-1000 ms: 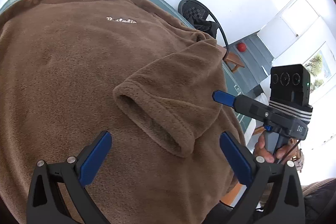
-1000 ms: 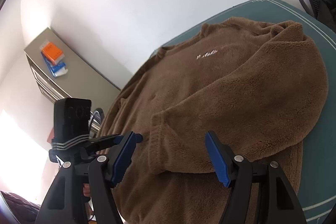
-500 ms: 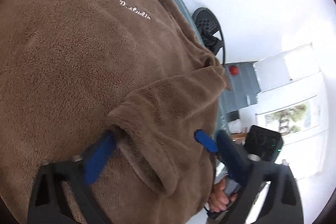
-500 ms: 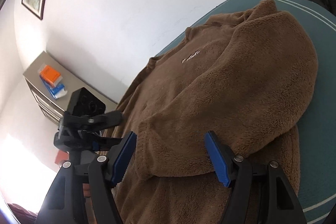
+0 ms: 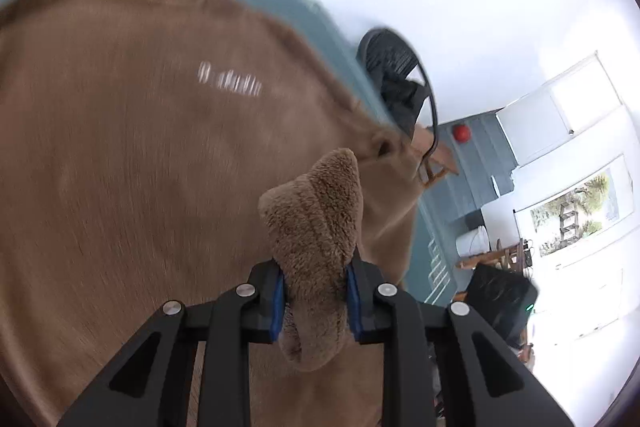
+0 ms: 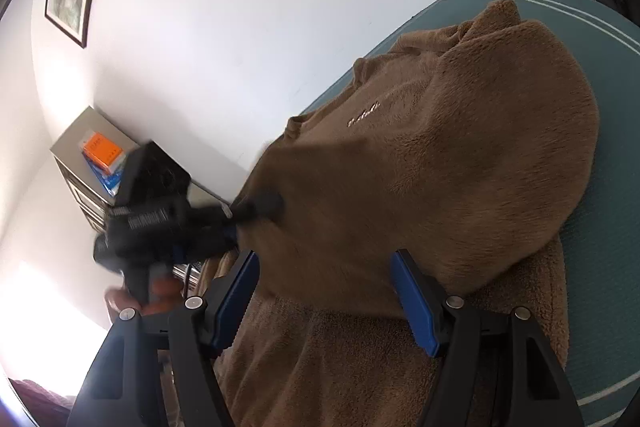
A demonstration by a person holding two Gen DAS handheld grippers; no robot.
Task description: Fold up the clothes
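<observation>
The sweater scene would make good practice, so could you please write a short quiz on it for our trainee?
1. True or false: the left tongs are shut on the cuff of the brown sweater.
2. The right tongs are: A) shut on the hem, B) open with nothing held, C) out of view.
3. Fill in: the sweater lies on a ____-coloured table.

Key: 1 true; 2 B; 3 teal.
</observation>
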